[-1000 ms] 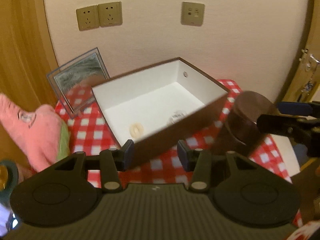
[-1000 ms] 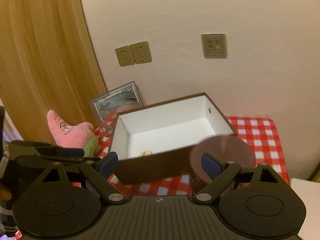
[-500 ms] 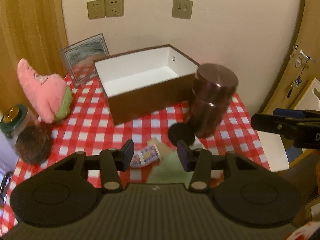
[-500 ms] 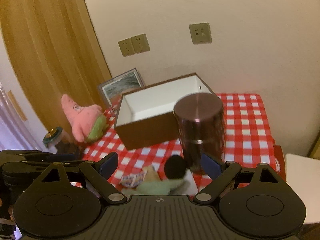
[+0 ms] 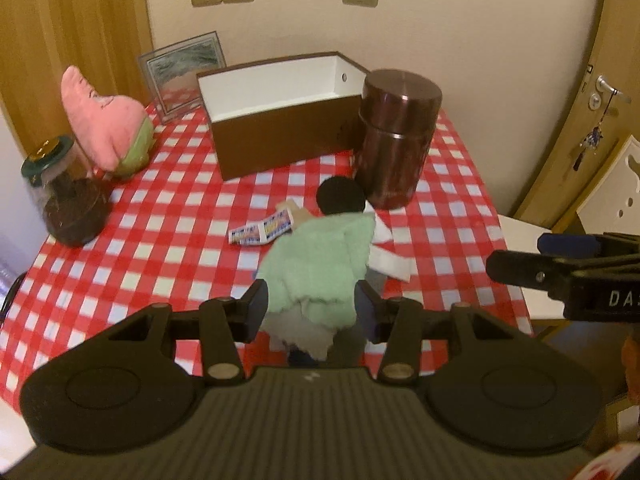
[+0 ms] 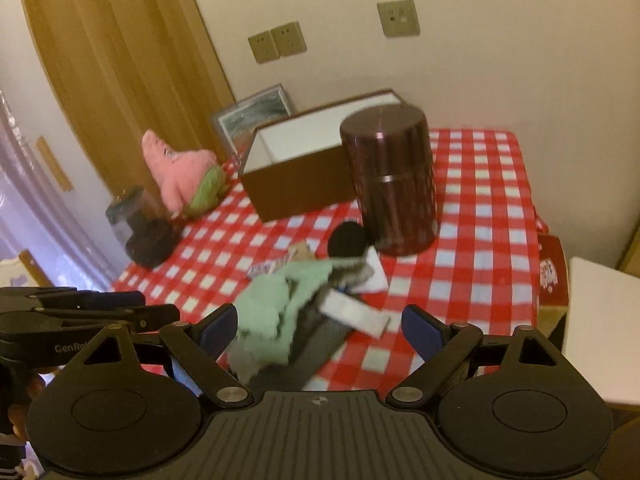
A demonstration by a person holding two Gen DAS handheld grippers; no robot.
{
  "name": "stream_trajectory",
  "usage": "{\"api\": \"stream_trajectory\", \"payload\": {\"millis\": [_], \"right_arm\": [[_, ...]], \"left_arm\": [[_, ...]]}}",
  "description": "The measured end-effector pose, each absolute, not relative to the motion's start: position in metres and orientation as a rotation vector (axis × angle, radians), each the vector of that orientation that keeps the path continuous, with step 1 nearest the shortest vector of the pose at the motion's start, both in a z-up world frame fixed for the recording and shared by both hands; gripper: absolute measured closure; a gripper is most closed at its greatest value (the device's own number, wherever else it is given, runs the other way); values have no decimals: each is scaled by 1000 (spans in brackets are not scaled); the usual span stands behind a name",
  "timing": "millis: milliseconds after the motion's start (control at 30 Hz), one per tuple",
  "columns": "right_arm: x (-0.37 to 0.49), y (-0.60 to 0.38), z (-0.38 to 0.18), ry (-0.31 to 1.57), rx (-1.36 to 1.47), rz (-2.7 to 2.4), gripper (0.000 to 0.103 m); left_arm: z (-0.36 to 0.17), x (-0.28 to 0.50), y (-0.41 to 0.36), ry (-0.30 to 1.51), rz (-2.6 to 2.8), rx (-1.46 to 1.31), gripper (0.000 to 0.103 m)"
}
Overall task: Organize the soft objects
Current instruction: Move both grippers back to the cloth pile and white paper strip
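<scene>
Left wrist view: my left fingers [image 5: 311, 307] parted astride doll [image 5: 320, 264], not clamping.
Right fingers [image 6: 320, 330]: released.
Next: pinch doll, carry to box [image 5: 280, 136].

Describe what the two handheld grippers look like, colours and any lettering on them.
Both are matte black plastic with a ribbed top plate, two round discs and silver pivot screws. The left gripper and right gripper carry dark blue pads on angled black fingers. White lettering starting "GenRo" shows on the left one's side; no cables show.
</scene>
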State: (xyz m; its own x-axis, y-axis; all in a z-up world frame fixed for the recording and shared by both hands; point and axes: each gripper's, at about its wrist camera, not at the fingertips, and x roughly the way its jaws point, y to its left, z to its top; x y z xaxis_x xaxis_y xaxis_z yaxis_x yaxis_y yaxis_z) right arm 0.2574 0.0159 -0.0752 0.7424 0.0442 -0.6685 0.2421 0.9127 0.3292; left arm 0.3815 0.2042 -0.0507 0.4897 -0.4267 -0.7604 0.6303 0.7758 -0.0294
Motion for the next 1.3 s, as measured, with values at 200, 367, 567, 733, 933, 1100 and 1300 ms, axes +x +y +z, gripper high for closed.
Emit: {"api": "stream_trajectory", "payload": {"millis": [200,367,567,733,933,1100,1300], "right_arm": [[242,15,-90,767,415,-94,14],[237,13,-101,784,410,-95,14],[239,9,-110,799,410,-103,17],[246,4,-117,800,412,-124,20],[259,-2,-126,800,415,-141,23],[274,-5,-137,815,411,-143,24],[291,-12,-150,837,423,-164,24]], "left_arm": [[-62,359,203,847,-635,286,58],[-71,349,193,864,-633,309,58],[-77,349,179,858,-651,336,58],[-83,355,169,840,-690,343,58],[-94,369,158,818,-726,356,58],[-106,384,147,818,-735,369,52],[-120,402,131,821,-721,384,47]]}}
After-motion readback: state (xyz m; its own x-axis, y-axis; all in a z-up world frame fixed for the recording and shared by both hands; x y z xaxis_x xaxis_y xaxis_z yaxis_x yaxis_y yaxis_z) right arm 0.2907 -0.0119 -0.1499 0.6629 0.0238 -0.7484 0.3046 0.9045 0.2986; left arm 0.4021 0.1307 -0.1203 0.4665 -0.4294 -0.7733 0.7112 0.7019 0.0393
